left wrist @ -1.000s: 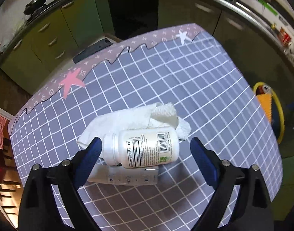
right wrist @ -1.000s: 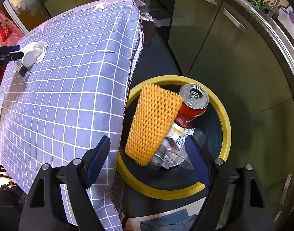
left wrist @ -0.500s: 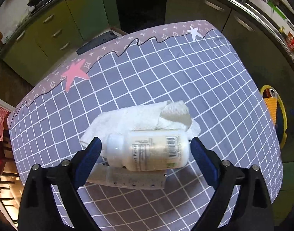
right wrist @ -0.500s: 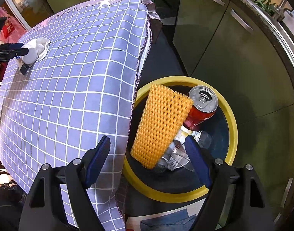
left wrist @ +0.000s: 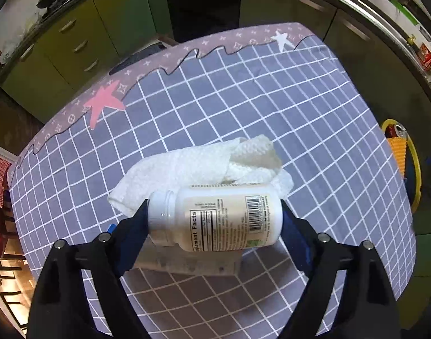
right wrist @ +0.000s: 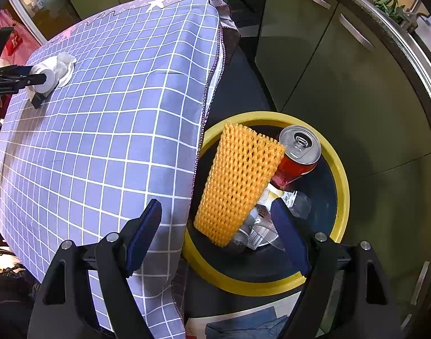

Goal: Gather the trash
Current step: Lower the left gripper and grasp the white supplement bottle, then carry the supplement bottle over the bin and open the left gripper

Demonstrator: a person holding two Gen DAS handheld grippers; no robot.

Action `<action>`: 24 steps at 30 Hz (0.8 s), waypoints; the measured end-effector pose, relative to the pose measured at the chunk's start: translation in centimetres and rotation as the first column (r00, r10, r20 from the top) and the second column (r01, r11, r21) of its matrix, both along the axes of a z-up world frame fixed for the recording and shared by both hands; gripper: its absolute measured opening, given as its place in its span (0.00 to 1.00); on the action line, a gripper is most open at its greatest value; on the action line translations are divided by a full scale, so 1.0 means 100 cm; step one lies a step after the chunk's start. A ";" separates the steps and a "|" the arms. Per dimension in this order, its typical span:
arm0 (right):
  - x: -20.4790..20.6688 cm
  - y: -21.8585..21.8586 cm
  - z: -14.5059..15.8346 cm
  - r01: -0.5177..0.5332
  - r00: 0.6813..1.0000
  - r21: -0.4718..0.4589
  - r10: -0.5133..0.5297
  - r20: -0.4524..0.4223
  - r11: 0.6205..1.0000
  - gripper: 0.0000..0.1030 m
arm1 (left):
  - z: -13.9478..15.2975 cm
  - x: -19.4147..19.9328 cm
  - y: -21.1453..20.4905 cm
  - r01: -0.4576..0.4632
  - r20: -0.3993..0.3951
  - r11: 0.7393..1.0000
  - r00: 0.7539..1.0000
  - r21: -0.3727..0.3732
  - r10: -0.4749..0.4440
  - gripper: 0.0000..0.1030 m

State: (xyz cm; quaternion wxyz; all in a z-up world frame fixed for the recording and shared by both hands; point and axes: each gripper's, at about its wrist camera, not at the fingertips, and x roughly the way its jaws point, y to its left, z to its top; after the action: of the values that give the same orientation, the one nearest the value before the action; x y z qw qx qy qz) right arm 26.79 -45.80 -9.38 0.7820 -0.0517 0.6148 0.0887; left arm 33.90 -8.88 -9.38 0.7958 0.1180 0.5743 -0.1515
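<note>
A white pill bottle (left wrist: 224,220) lies on its side between the blue pads of my left gripper (left wrist: 214,217). Its jaws are closing, and the pads touch the bottle's cap and base. Behind the bottle sits a crumpled white paper towel (left wrist: 204,163), and a flat pale box (left wrist: 187,265) lies under it. The right wrist view shows my right gripper (right wrist: 215,220) open and empty above the near rim of a yellow-rimmed bin (right wrist: 339,175). The bin holds an orange foam net (right wrist: 235,180), a red can (right wrist: 297,152) and clear wrappers.
A grey checked tablecloth (right wrist: 102,127) covers the table, and its right edge hangs beside the bin. Green kitchen cabinets (right wrist: 342,70) run behind and to the right of the bin. A dark floor gap separates table and cabinets.
The left jaws have drawn in until the pads meet the bottle's ends. The right gripper has drifted slightly, so the bin sits a little farther right in its view.
</note>
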 end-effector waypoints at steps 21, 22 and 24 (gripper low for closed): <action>-0.058 -0.097 0.038 0.178 0.980 0.001 -0.177 0.087 0.984 0.76 | 0.072 -0.085 -0.222 0.452 0.053 0.881 0.892 -0.139 -0.449 0.79; -0.062 -0.102 0.039 0.186 0.979 -0.001 -0.185 0.088 0.982 0.76 | 0.068 -0.088 -0.241 0.477 0.047 0.866 0.878 -0.148 -0.476 0.79; -0.072 -0.114 0.041 0.208 0.974 -0.005 -0.207 0.090 0.978 0.76 | 0.056 -0.094 -0.279 0.519 0.025 0.839 0.852 -0.165 -0.523 0.79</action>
State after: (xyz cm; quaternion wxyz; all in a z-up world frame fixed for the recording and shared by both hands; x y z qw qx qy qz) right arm 19.58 -57.16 -5.24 0.8131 0.0034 0.5822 -0.0001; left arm 24.47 -36.81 -3.78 0.7256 0.2016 0.5143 -0.4103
